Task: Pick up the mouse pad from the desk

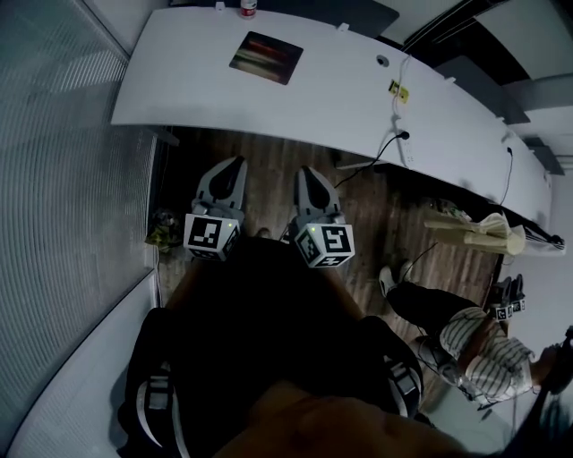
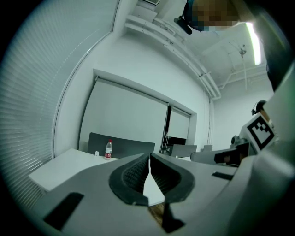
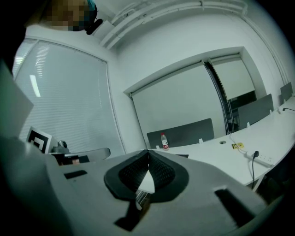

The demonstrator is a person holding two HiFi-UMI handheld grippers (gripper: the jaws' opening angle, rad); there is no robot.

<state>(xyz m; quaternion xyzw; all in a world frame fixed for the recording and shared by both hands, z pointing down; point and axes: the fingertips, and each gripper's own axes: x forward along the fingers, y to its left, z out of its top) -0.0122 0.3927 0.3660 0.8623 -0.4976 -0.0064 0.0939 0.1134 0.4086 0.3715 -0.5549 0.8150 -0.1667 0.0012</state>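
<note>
My left tongs are shut tight, with the two tips pressed together and nothing between them. My right tongs are shut and empty too. They sit side by side, close to each other, and both point at the desk. Each one has a cube with black and white squares on its back end. Under them I see the brown wood floor, not the desk top. The desk is white and long, and it curves away to the right. The mouse pad lies flat on it, up ahead of the tongs and well apart from them. It is dark with blurry colour stripes. A water bottle with a red label stands at the far edge, just past the pad. A black cable hangs over the near edge on the right. A person in stripes sits low on the right.
</note>
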